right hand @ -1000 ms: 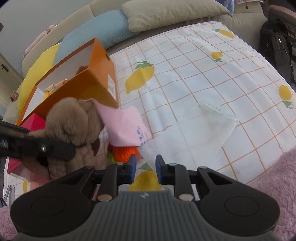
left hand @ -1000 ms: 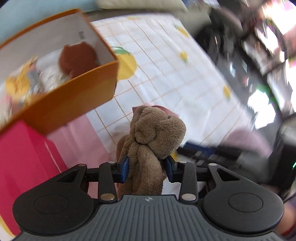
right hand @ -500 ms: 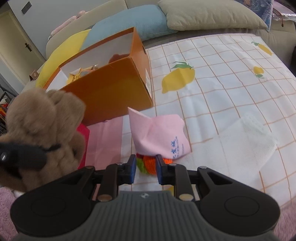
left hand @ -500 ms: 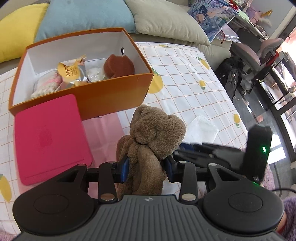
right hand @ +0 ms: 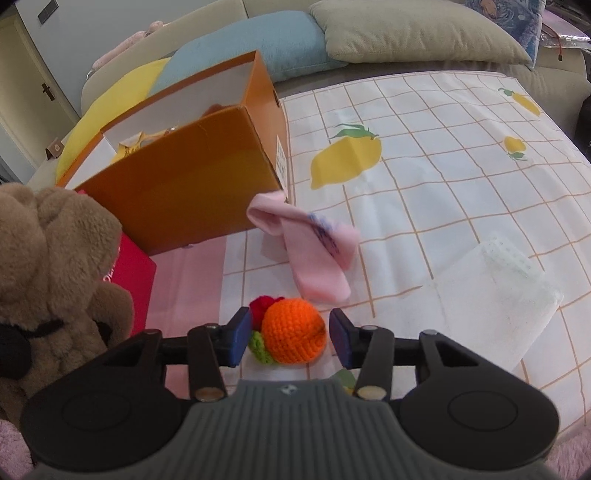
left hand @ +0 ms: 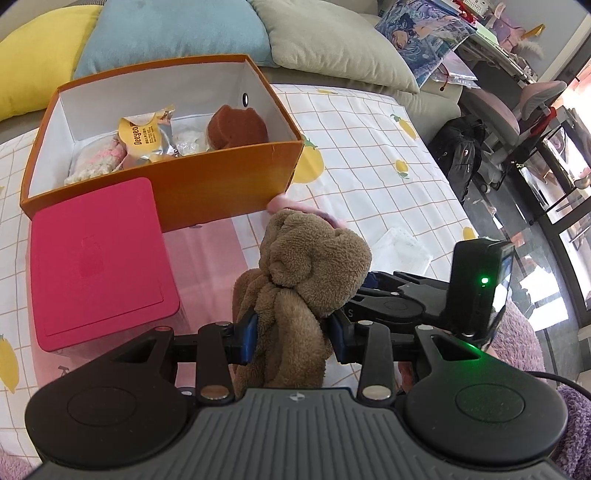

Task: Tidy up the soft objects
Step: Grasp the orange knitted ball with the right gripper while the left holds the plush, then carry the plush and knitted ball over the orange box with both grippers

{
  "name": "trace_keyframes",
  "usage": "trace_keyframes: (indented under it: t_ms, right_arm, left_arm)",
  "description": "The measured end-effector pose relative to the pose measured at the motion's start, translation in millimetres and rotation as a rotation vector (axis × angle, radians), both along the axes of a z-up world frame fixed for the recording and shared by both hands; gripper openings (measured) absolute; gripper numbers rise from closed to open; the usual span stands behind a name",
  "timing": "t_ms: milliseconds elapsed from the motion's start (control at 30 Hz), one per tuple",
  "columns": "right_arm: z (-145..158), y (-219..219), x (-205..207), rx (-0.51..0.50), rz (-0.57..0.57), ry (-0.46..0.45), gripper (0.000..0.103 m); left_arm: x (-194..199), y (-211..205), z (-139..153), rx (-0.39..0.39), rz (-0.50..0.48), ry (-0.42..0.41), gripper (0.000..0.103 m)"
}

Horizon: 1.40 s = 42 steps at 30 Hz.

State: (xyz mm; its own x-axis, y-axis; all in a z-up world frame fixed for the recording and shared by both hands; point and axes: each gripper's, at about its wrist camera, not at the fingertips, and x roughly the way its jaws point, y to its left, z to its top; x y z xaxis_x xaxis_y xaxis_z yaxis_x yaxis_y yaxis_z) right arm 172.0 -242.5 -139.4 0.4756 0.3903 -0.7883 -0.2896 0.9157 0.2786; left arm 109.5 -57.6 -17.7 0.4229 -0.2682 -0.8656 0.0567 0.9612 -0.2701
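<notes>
My left gripper [left hand: 293,338] is shut on a brown plush bear [left hand: 314,266], held up in front of the orange box [left hand: 221,181]; the bear [right hand: 48,258] also shows at the left of the right wrist view. Inside the box lie a brown plush [left hand: 236,125], a yellow snack packet [left hand: 142,134] and a pink-white knit [left hand: 99,160]. My right gripper [right hand: 290,338] has its jaws opening on either side of an orange crocheted fruit [right hand: 293,330] on the sheet, pads not touching it. A pink sock [right hand: 310,251] lies just beyond it.
A red lidded box [left hand: 96,262] sits left of the bear, against the orange box [right hand: 177,188]. A white mesh cloth [right hand: 509,280] lies to the right on the lemon-print sheet [right hand: 424,155]. Cushions [left hand: 177,33] line the back; a dark bag [left hand: 461,155] and chair stand beyond the right edge.
The right gripper's jaws have spread apart and now flank the orange crocheted fruit. The pink sock, draped over the fruit before, now lies farther back. The left gripper still holds the bear.
</notes>
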Motion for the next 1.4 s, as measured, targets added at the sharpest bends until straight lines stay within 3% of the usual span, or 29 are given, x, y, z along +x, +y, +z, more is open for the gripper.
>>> trace_keyframes:
  t_ms: [267,500,933,1133,1400]
  right_arm:
    - [-5,6,-6,0.0,0.046,0.017,0.044]
    - [15,2,-18,0.012,0.046,-0.023,0.041]
    - [102,2,-46,0.048,0.054,-0.201,0.041]
    - [141,17,-39,0.064,0.097,-0.291,0.041]
    - [165,45,-17,0.049,0.171,-0.36,0.041]
  left_arm:
    - [-4,5,0,-0.004,0.019,0.002,0.044]
    - [-10,12,5,-0.014,0.034,-0.017,0.044]
    - [-16,32,26,-0.066,0.088,-0.101,0.044]
    - [-12,50,41,-0.069,0.117,-0.164,0.044]
    - [7,103,66,-0.031,0.223,-0.254,0.044]
